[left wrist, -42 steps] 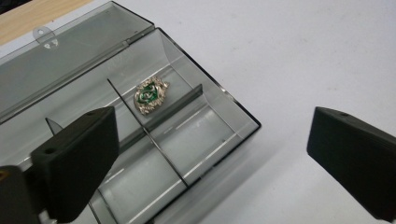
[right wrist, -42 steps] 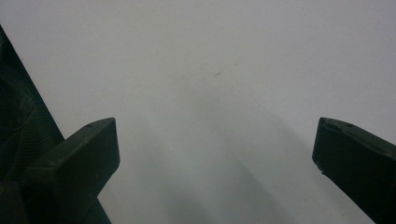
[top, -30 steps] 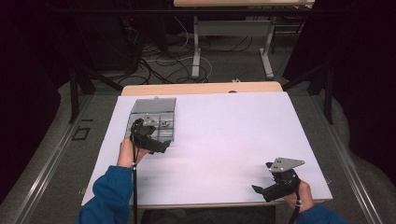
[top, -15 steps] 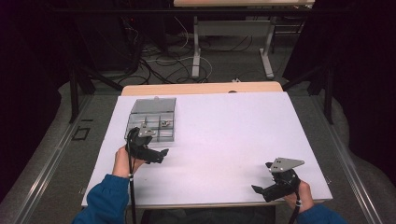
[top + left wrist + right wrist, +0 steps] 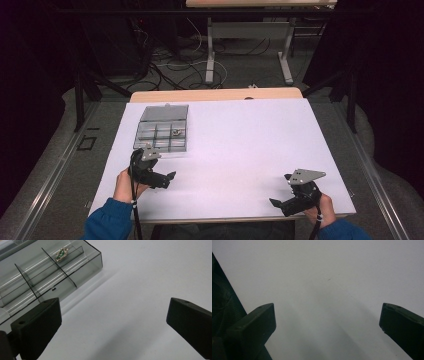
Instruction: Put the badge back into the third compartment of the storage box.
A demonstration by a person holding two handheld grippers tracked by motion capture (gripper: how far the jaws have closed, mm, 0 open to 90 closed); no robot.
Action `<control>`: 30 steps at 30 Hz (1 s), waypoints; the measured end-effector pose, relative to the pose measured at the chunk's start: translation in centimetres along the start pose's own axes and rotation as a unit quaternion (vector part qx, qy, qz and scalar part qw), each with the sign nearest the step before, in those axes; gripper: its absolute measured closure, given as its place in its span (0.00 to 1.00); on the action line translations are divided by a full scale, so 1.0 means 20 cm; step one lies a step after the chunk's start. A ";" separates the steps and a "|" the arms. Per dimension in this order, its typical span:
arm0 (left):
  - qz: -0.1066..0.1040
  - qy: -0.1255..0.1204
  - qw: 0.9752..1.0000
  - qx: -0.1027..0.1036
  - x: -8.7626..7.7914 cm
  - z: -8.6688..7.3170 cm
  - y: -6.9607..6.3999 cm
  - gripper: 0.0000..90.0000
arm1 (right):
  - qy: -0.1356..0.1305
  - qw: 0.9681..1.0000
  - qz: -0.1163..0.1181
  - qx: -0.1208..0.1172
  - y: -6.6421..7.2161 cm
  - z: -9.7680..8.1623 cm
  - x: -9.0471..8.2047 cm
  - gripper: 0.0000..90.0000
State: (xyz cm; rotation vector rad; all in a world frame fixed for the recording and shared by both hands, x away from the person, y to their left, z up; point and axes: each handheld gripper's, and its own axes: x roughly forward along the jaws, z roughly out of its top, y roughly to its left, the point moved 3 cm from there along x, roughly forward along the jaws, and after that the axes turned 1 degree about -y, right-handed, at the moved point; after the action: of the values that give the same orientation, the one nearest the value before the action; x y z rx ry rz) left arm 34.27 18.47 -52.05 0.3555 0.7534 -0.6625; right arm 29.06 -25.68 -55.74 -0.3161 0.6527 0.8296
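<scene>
High view shows a clear compartment box (image 5: 161, 134) with its lid folded back lying just ahead of the left gripper (image 5: 162, 179), on the white table (image 5: 240, 140). The left gripper sits just short of the box's near edge, jaws pointing off to the side rather than into the box, which suggests it is parked clear of it and not reaching in. In the left gripper view its two black jaws stand wide apart with nothing between them, only bare table under the gap. Ahead and to the left of those jaws, the box's thin dividers mark out the cells, and a small gold-and-green jewel piece (image 5: 61, 254) lies in one far cell, well apart from the jaws. The other cells look empty from here.

The right gripper (image 5: 292, 200) rests low at the near right of the table, well apart from the box. In the right gripper view its jaws also stand wide apart over blank table, holding nothing; it appears to be idle, kept out of the way.
</scene>
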 end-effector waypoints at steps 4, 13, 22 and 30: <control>-0.001 -0.005 1.000 -0.002 -0.02 -0.04 -0.02 0.00 | 0.006 1.000 0.001 -0.001 0.00 0.00 0.00 0.00; 0.003 -0.013 1.000 0.001 -0.06 -0.13 -0.03 0.00 | 0.010 1.000 0.003 0.003 0.00 0.00 0.00 0.00; 0.005 -0.013 1.000 0.010 -0.10 -0.19 -0.04 0.00 | 0.011 1.000 0.003 0.003 0.00 0.00 0.00 0.00; 0.008 -0.021 1.000 0.015 -0.12 -0.25 -0.07 0.00 | 0.007 1.000 -0.001 0.003 0.00 0.00 0.00 0.00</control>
State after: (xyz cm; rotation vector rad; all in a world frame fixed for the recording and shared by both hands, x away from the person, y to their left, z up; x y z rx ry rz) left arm 29.49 21.13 -53.81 0.3744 0.7000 -0.6647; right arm 29.00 -25.68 -55.77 -0.3163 0.6684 0.8246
